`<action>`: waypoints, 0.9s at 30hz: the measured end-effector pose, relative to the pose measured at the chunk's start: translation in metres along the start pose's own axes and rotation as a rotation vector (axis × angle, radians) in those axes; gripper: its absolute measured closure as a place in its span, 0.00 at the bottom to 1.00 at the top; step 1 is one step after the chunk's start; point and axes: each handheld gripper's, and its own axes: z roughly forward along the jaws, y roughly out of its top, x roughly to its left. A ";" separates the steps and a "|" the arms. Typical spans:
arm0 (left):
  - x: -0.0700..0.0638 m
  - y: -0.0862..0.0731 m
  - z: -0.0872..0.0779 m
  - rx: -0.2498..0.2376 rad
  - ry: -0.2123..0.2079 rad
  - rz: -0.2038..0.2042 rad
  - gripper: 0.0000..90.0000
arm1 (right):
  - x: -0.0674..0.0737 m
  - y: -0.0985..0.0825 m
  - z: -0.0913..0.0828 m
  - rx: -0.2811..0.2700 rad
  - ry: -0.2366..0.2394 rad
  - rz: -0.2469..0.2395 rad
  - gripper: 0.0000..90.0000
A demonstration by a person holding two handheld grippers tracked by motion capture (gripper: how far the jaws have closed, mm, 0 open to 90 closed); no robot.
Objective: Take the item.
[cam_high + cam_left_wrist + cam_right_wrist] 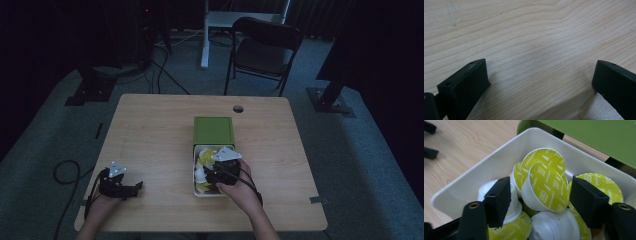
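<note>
A white tray pulled out of a green box holds several coffee capsules with yellow-green lids. My right gripper reaches down into the tray. In the right gripper view the tray wall and the green box lie ahead, and the right gripper stands open around one tilted capsule. Its pads sit close to the capsule's sides without clearly pressing. My left gripper rests on the table at the front left. It is open over bare wood with nothing between its fingers.
The wooden table has a cable hole near its far edge. A dark chair and a white desk leg stand beyond it. Cables trail on the floor at the left.
</note>
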 end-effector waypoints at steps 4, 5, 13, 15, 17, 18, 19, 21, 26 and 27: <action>0.000 0.000 0.000 0.000 0.000 0.000 0.01 | 0.001 0.002 0.004 0.036 -0.020 -0.062 0.45; 0.000 0.000 0.000 0.000 0.000 0.000 0.01 | 0.002 0.002 0.005 0.045 -0.028 -0.071 0.45; 0.000 0.000 0.000 -0.001 0.000 -0.001 0.01 | 0.004 0.004 0.009 0.084 -0.049 -0.156 0.48; 0.000 0.000 0.000 -0.002 0.000 -0.002 0.01 | 0.004 0.005 0.010 0.090 -0.051 -0.168 0.48; 0.000 0.000 0.000 -0.002 0.000 -0.002 0.01 | 0.004 0.006 0.011 0.098 -0.055 -0.180 0.48; 0.000 0.000 0.000 0.000 -0.001 -0.002 0.01 | 0.004 0.006 0.012 0.103 -0.054 -0.180 0.48; 0.000 0.000 0.000 -0.001 -0.001 -0.002 0.01 | 0.004 0.006 0.013 0.106 -0.055 -0.177 0.48; 0.000 0.000 0.000 0.001 -0.001 0.001 0.01 | 0.003 0.007 0.013 0.110 -0.056 -0.183 0.48; 0.000 0.000 0.000 0.001 -0.001 0.000 0.01 | 0.003 0.009 0.015 0.122 -0.052 -0.168 0.48; 0.000 0.000 0.000 0.001 -0.001 0.000 0.01 | 0.003 0.009 0.015 0.122 -0.052 -0.168 0.48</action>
